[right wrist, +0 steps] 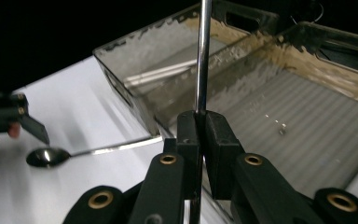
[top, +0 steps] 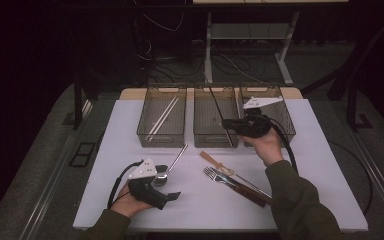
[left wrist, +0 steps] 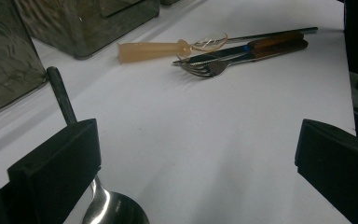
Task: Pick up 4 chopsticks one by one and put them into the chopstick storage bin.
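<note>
My right gripper [top: 226, 123] hovers over the middle clear bin [top: 207, 139], shut on a thin metal rod [top: 215, 100]. In the right gripper view the jaws [right wrist: 200, 128] are pressed together on that rod [right wrist: 204, 56], which rises straight up above the bin's ribbed floor [right wrist: 303, 126]. My left gripper [top: 173, 196] rests low at the table's front left, open, with nothing between its jaws [left wrist: 196, 172]. A metal spoon [top: 172, 162] lies just beside it; its bowl [left wrist: 114, 210] sits next to the left jaw.
The left bin [top: 161, 139] holds pale chopsticks, and a third bin [top: 286, 125] stands at the right. A fork [top: 216, 176], a brown-handled knife [top: 247, 192] and a beige-handled utensil [top: 211, 159] lie together mid-table on the white tabletop [top: 320, 170].
</note>
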A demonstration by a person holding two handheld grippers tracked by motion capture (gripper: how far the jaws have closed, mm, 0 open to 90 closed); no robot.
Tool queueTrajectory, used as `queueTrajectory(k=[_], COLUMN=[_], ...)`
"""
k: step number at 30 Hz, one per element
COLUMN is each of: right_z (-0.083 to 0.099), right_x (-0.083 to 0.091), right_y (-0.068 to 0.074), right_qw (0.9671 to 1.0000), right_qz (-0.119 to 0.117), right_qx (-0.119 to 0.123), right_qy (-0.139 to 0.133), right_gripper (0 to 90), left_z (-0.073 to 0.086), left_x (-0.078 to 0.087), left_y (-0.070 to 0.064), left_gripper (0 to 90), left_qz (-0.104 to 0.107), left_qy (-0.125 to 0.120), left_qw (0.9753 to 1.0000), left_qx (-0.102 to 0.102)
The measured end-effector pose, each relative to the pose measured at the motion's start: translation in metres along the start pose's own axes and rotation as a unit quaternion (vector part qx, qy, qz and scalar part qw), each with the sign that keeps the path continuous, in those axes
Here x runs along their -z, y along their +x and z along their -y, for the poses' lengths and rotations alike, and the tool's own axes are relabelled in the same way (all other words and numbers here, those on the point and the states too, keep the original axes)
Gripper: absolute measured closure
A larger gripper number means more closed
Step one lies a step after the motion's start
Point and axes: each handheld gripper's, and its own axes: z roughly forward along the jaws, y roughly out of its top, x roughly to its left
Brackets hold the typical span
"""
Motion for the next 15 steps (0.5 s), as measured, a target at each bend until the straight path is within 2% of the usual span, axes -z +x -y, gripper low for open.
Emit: queueTrajectory(k=[10,15], right_z=[-0.022,-0.030], right_x=[-0.024,-0.038], right_y=[0.006,0.009], right_qw=[0.9999,0.9996], right_qz=[-0.002,-0.003], right_qx=[-0.004,-0.014], right_qy=[-0.014,-0.023], right_gripper=[85.4,85.4], left_z=[0.000,0.000], left_x=[0.000,0.001], left_y=[-0.002,-0.002], left_gripper=[0.0,0.0], left_qz=[0.002,0.002], left_qy=[0.000,0.001], left_qw=[1.0000,1.0000], left_qx=[0.003,-0.003])
